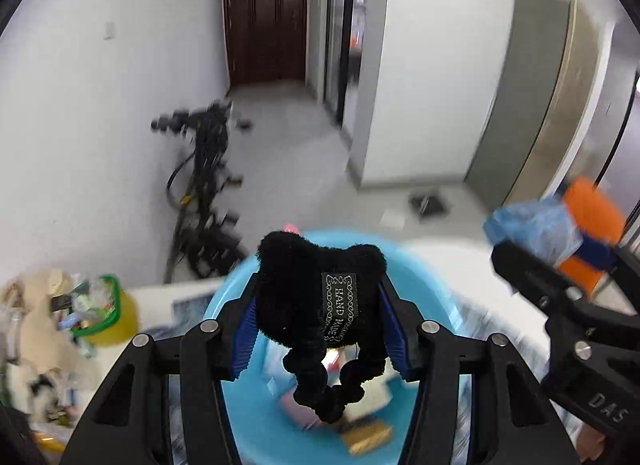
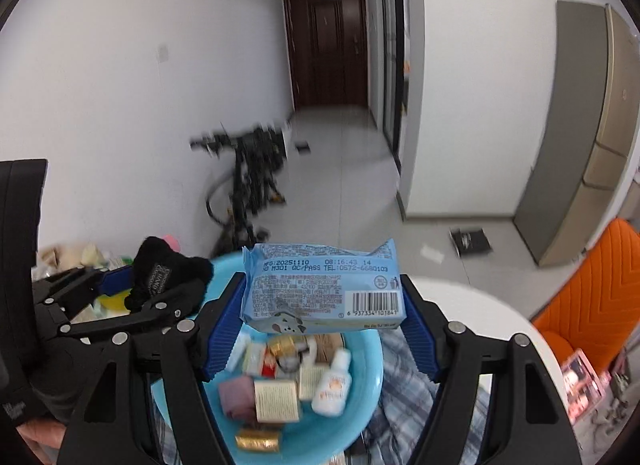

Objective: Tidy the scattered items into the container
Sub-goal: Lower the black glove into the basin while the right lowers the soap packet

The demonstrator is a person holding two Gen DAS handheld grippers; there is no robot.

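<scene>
Left wrist view looks down past the left tongs (image 1: 320, 309), whose blue pads are closed on a black plush hair tie (image 1: 304, 289); its ruffled loop dangles below the pads. A woven tag on the plush reads "HAND MADE". Directly under it lies the blue basin (image 1: 224, 305), so the hair tie hangs over the basin's inside, nearer the far rim than the middle. At the right edge of this view the right tongs (image 1: 532, 245) carry a light blue packet, and the letters "DAS" show on the black frame.

From the right wrist camera, the right tongs (image 2: 322, 305) grip that blue packet (image 2: 320, 285) by its two short ends, its long axis running across between the pads. The printing reads "MFG:20251110 08:16:43 14", "QC/PASS TEL:0572-6680103", and a barcode numbered 6 937334 101841. The packet sits above the basin (image 2: 368, 353), just over its far half; small boxes, a gold-wrapped piece and a white bottle (image 2: 332, 383) already lie inside. The left tongs (image 2: 120, 285) appear to the left with the hair tie (image 2: 168, 269) over the basin's left rim.

Both things are held over the container, which stands on a white table (image 2: 480, 305) with a plaid cloth (image 2: 404, 393). Judging from this, a straight drop should land each inside; the packet looks better centred than the hair tie.
</scene>
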